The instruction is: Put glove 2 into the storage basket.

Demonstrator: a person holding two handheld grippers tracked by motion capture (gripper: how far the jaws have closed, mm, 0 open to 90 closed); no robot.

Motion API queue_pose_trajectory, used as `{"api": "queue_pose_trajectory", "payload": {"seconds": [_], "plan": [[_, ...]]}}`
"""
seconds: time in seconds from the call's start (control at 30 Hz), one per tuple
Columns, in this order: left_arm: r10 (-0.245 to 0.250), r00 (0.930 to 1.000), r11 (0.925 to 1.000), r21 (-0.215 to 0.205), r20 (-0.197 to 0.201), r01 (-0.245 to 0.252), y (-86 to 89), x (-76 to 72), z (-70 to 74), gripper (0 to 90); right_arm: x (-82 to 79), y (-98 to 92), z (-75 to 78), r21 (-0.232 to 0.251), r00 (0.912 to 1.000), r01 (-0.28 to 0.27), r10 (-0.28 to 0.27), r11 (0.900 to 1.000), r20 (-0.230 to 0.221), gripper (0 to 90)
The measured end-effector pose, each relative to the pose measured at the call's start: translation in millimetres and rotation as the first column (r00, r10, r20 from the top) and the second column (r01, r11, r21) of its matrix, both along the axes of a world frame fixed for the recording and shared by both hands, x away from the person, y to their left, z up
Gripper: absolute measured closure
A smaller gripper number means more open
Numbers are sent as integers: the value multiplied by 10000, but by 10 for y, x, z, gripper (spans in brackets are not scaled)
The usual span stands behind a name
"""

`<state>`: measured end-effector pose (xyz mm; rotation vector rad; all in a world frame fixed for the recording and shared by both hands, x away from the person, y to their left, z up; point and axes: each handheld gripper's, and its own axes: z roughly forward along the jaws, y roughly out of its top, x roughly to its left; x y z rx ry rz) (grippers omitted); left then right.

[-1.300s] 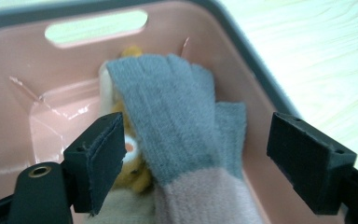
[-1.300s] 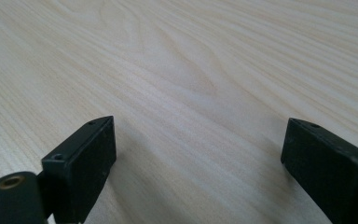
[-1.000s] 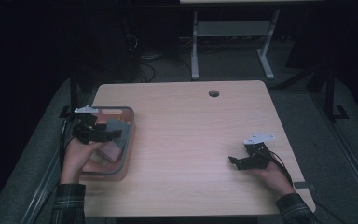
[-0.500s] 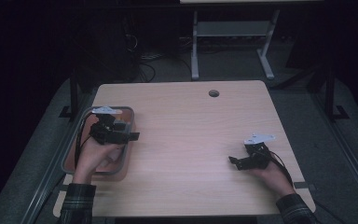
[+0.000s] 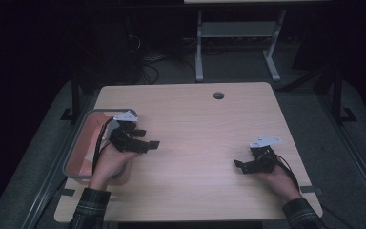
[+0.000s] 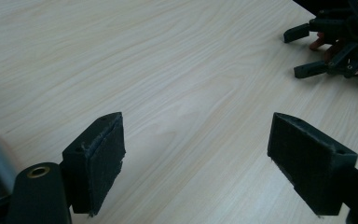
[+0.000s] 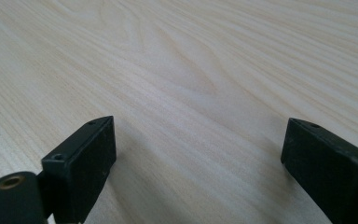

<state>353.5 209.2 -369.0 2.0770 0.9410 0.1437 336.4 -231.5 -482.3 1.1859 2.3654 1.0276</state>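
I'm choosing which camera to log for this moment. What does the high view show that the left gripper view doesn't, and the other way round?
High view alone: the tray at the table's left edge, the round hole near the far edge, the floor with a white frame beyond, and both forearms. Left gripper view alone: a close look between the left tongs, whose jaws stand wide apart with nothing between them over bare wood. Both share: the wooden table and the right tongs, open, resting on it in the person's hand.
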Motion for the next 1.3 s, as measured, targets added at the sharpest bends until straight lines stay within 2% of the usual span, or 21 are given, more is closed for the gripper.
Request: {"api": "queue_pose_trajectory", "payload": {"seconds": [0.3, 0.53, 0.87, 1.1, 1.17, 1.3], "plan": [[-341, 9994, 9994, 80, 93, 340, -235, -64, -106, 182, -3, 0, 0, 0, 10000, 19, -19, 10000, -1, 99], [-661, 9977, 9972, 351, 131, 656, -415, -131, -233, 182, -6, -4, -2, -30, 10000, 6, -6, 10000, 36, 99], [-886, 9954, 9947, 560, 374, 864, -575, -266, -370, 182, -17, -6, -3, -39, 10000, 64, -64, 10000, 53, 98], [-981, 9936, 9923, 818, 555, 934, -698, -356, -551, 182, -18, -5, -3, -39, 10000, 66, -66, 10000, 51, 98], [-1089, 9929, 9894, 1014, 469, 1037, -728, -374, -608, 182, -17, -6, -3, -40, 10000, 64, -64, 10000, 53, 99], [-1106, 9924, 9895, 997, 539, 1049, -768, -428, -683, 182, -20, -5, -3, -30, 10000, 87, -87, 10000, 44, 99]]}}
